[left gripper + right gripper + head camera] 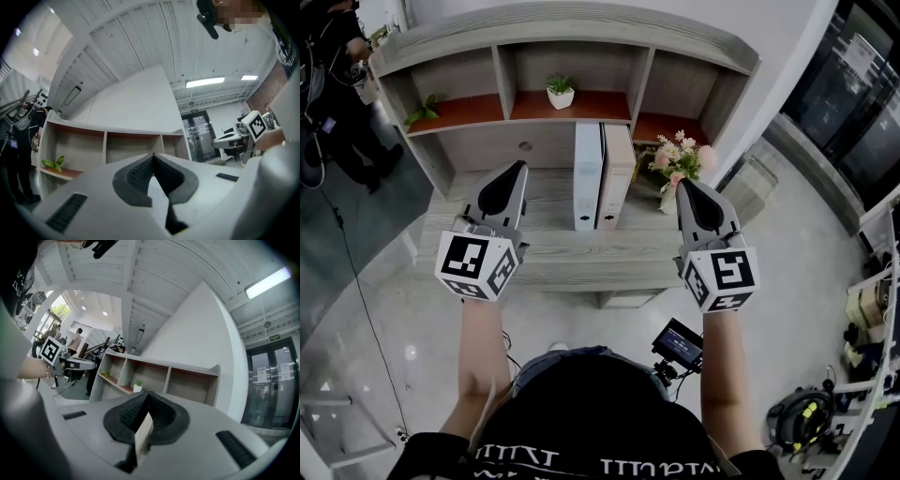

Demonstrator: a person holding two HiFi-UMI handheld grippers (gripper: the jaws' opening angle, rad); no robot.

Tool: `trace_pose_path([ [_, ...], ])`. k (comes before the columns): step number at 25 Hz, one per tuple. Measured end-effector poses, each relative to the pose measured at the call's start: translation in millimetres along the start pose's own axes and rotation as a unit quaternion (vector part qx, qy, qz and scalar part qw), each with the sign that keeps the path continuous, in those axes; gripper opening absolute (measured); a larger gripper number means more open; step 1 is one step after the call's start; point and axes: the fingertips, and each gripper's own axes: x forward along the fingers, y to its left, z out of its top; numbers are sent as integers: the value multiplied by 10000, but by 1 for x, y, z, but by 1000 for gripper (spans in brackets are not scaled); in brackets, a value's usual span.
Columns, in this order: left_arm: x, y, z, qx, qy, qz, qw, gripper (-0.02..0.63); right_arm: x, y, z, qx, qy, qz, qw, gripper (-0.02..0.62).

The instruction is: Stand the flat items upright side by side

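Left gripper [521, 166], right gripper [683, 185], fingers pressed together, potted plant [560, 92] in middle shelf compartment [581, 67]

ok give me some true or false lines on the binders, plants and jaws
The white binder and the beige binder stand upright side by side on the desk. True.
The left gripper holds a binder. False: its jaws are shut on nothing.
The flower vase stands left of the binders. False: it is to their right.
A potted plant sits in the middle shelf compartment. True.
The right gripper has its jaws wide open. False: they are together, empty.
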Motion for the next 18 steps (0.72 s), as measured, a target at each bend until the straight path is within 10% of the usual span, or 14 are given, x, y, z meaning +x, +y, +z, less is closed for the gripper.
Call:
trace_pose_path([
  [18, 9, 11, 5, 205, -48, 191, 9996, 12, 13, -5, -6, 38, 87, 11, 10000, 14],
])
